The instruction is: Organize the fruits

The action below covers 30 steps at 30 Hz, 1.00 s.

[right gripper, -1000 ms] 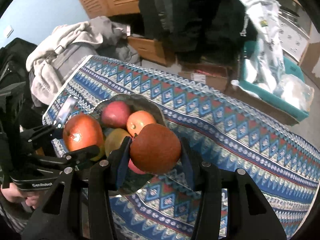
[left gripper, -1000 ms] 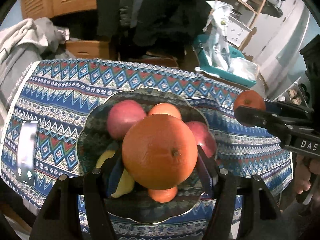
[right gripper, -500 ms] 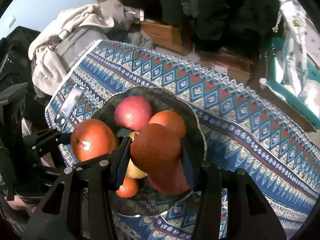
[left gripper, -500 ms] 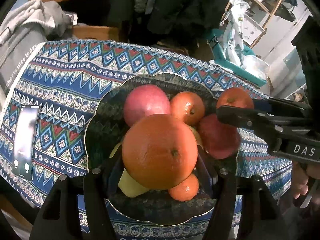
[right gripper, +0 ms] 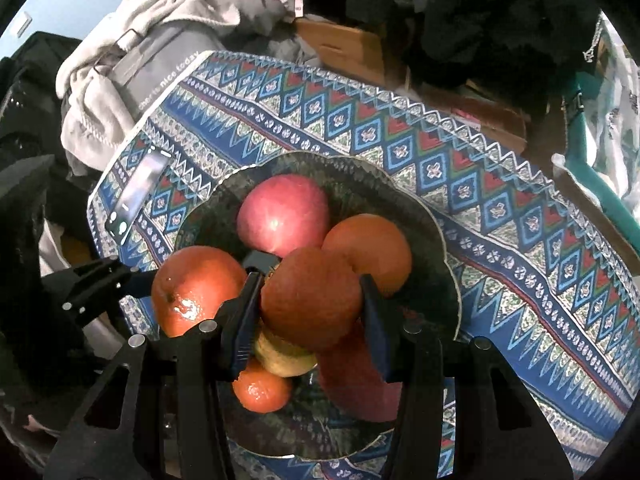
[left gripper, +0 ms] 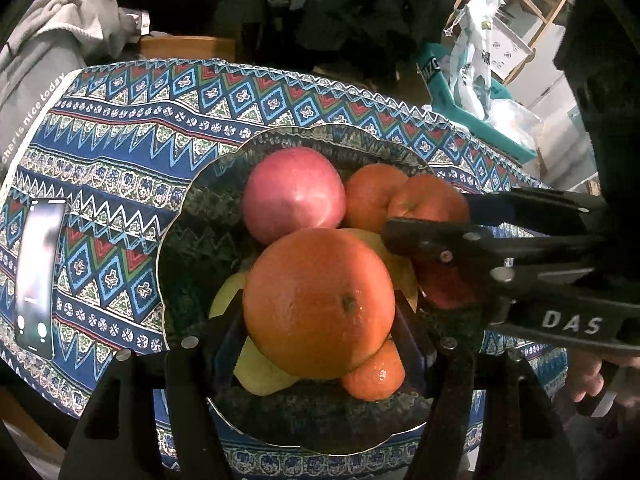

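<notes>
Dim indoor light, heavy fisheye bending with black vignetted corners, small glare spots on the large orange (right gripper: 198, 292) and pink apple (right gripper: 282, 214), background clutter murky, fruit fairly sharp.

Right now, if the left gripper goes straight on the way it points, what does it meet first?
Probably the yellow fruit in the bowl, just under the big orange that the left gripper holds; depth is unclear.

Oranges: four (left gripper: 319, 302) (left gripper: 428, 200) (left gripper: 372, 194) (left gripper: 374, 372). Apples: three (left gripper: 294, 194) (left gripper: 444, 290) (left gripper: 260, 376). Bowl: one (left gripper: 188, 240). Phone: one (left gripper: 38, 276).
</notes>
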{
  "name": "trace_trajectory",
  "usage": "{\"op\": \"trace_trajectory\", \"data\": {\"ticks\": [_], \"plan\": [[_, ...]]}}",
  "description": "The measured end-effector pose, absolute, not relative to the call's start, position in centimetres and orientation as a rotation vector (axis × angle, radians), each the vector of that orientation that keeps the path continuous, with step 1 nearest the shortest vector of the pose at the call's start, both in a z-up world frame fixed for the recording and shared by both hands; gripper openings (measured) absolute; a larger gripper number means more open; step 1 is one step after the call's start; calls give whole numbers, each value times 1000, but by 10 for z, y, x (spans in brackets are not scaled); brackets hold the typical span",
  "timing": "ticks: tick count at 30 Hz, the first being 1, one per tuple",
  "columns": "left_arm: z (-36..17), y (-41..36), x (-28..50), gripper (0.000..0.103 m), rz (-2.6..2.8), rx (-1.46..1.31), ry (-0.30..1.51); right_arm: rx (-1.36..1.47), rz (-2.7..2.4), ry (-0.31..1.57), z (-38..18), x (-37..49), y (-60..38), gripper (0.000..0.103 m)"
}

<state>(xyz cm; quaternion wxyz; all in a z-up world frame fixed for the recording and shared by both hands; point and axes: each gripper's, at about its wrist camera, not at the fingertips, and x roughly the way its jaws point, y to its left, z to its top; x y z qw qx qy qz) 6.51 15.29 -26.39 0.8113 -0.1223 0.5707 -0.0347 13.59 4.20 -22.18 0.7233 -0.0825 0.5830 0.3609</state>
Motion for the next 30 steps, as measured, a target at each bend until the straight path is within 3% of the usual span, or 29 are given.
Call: {"op": "trace_trajectory", "data": {"ticks": [5, 10, 13, 30], "plan": [[-265, 151, 64, 77, -68, -240, 1231, -189, 787, 1295, -226, 137, 44, 49], [-264, 153, 61, 77, -55, -247, 1233, -181, 788, 1301, -226, 137, 43, 50], [-261, 152, 59, 78, -55, -246, 1228, -184, 793, 1297, -223, 136, 42, 57], [-209, 147, 34, 79, -9, -185, 1124, -173, 725, 1185, -173, 123, 13, 58]]}}
